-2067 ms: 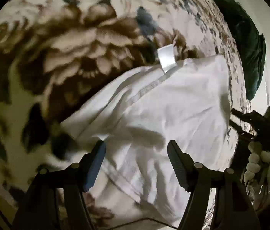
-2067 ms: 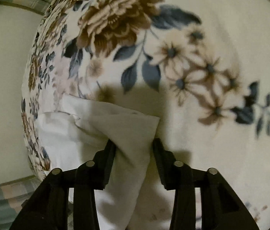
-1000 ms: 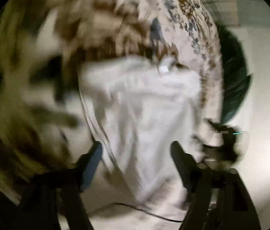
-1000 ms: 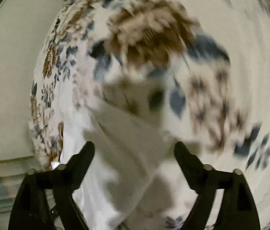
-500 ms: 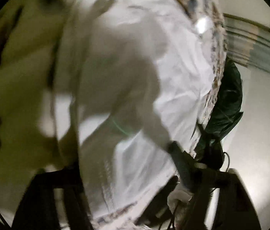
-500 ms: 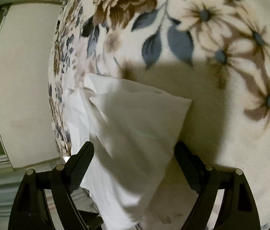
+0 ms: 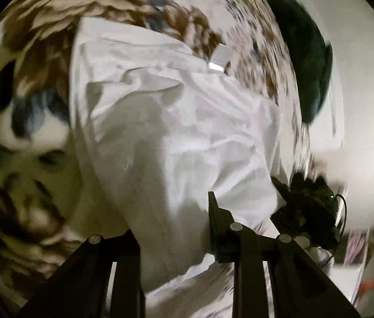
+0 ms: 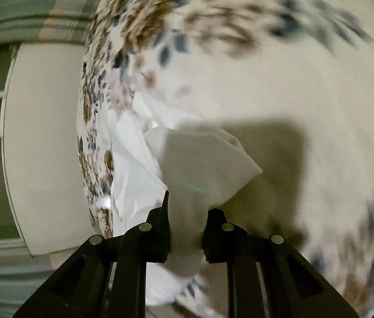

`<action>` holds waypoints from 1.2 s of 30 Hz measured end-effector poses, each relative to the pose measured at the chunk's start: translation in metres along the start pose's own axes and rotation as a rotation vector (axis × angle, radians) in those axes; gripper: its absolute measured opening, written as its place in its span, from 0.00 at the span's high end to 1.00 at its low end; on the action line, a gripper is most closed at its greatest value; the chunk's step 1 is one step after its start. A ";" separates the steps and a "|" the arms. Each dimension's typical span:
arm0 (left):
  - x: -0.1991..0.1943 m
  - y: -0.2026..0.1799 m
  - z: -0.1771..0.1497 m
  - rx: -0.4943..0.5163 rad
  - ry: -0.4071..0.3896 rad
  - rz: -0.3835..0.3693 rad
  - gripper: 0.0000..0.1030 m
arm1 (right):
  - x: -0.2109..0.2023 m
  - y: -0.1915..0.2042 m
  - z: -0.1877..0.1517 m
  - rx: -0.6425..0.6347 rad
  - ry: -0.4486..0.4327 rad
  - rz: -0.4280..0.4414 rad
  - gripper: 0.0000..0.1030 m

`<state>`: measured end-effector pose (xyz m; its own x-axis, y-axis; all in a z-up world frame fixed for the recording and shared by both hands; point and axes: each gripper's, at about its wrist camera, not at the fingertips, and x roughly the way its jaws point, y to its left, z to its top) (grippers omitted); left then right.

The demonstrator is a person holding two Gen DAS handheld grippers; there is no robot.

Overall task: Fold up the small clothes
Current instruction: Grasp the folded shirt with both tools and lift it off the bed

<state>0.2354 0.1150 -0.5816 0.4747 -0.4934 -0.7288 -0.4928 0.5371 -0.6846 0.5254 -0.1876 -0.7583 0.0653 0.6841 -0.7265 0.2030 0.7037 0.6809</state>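
- We see our left gripper (image 7: 176,228) with its jaws closing on a bunch of the white garment (image 7: 187,132); cloth fills the gap between the fingers and hides the left one's tip.
- Our right gripper (image 8: 187,228) is likewise closing, narrow, with a gathered corner of the same garment (image 8: 202,164) pinched between its fingers.
- The garment lies on a floral blanket (image 7: 41,39) printed with brown blooms and blue-grey leaves; one small white label (image 7: 221,58) sticks out at its far edge.
- Beyond the blanket's edge in the left view sits one dark green cushion (image 7: 306,61) against a pale wall.
- The right gripper's body (image 7: 308,206) shows in the left view beside the cloth, with a small green light.
- In the right view the lifted corner and the gripper throw a broad shadow (image 8: 266,159) over the blanket (image 8: 279,79).
- We count one garment, one label, one cushion, two grippers.
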 end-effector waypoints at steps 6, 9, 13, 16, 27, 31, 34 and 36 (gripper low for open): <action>-0.021 0.012 -0.013 -0.010 0.027 0.076 0.44 | -0.021 -0.054 -0.070 0.166 0.011 -0.009 0.76; -0.057 0.035 -0.054 -0.181 -0.081 -0.009 0.32 | -0.026 -0.065 -0.078 0.195 0.009 -0.008 0.49; -0.050 0.055 -0.097 -0.428 -0.159 -0.142 0.30 | -0.022 -0.065 -0.082 0.150 0.040 0.018 0.28; -0.009 0.054 -0.106 -0.546 -0.165 -0.253 0.30 | -0.010 -0.064 -0.083 0.118 0.070 0.037 0.28; 0.016 0.059 -0.063 -0.613 -0.366 -0.208 0.32 | 0.022 -0.053 -0.068 0.128 -0.022 0.174 0.28; 0.007 0.045 -0.059 -0.501 -0.399 -0.096 0.73 | 0.027 -0.046 -0.072 0.138 -0.079 0.153 0.64; -0.002 0.025 -0.050 -0.403 -0.406 -0.045 0.80 | 0.023 -0.042 -0.078 0.159 -0.109 0.149 0.78; -0.009 0.011 -0.042 -0.351 -0.405 -0.028 0.81 | 0.014 -0.033 -0.084 0.152 -0.130 0.141 0.80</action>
<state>0.1949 0.0961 -0.5831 0.7003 -0.1630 -0.6950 -0.6573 0.2327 -0.7168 0.4380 -0.1848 -0.7830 0.2263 0.7363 -0.6377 0.3274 0.5591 0.7617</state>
